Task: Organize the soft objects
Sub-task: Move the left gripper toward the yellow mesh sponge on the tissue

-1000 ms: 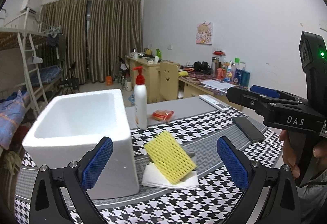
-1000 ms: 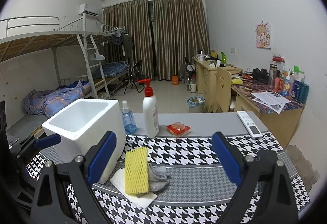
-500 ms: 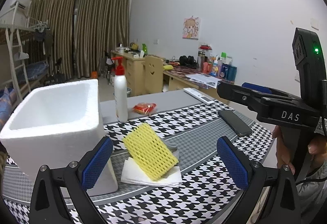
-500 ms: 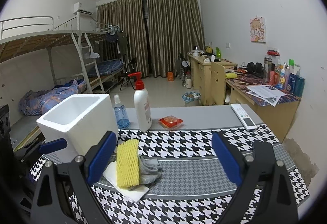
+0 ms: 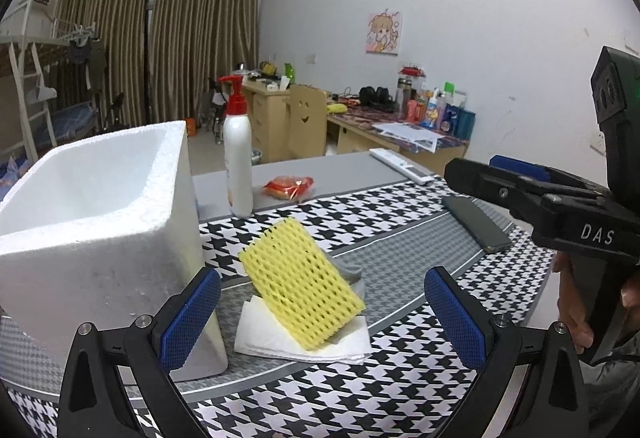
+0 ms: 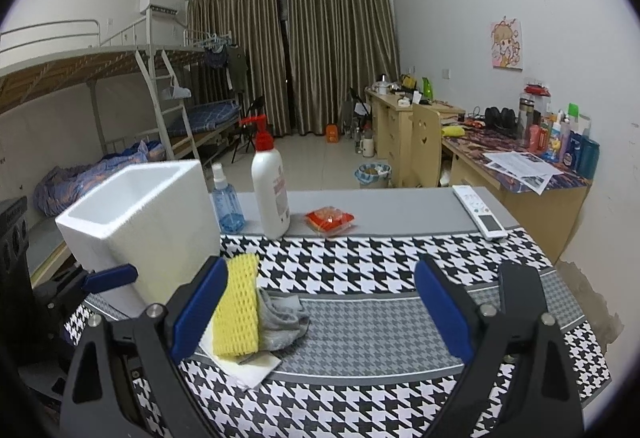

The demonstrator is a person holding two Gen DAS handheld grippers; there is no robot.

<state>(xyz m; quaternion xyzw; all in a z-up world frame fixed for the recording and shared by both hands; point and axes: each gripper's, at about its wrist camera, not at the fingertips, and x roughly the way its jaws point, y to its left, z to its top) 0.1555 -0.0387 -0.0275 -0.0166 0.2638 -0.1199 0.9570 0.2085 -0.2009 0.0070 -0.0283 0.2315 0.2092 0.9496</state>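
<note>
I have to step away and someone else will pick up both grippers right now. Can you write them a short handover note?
Left claw: open, empty, above the table edge, aimed at the pile of soft things.
Right claw: open, empty, further right, facing the same pile.
The pile sits beside the white foam box: yellow foam net leaning on a grey cloth, both on a folded white tissue.
Done: nothing visible; what shows of the box interior looks empty.
Left: grasp each soft item and, presumably, put it in the box. The pump bottle and phone are probably not part of it.
</note>
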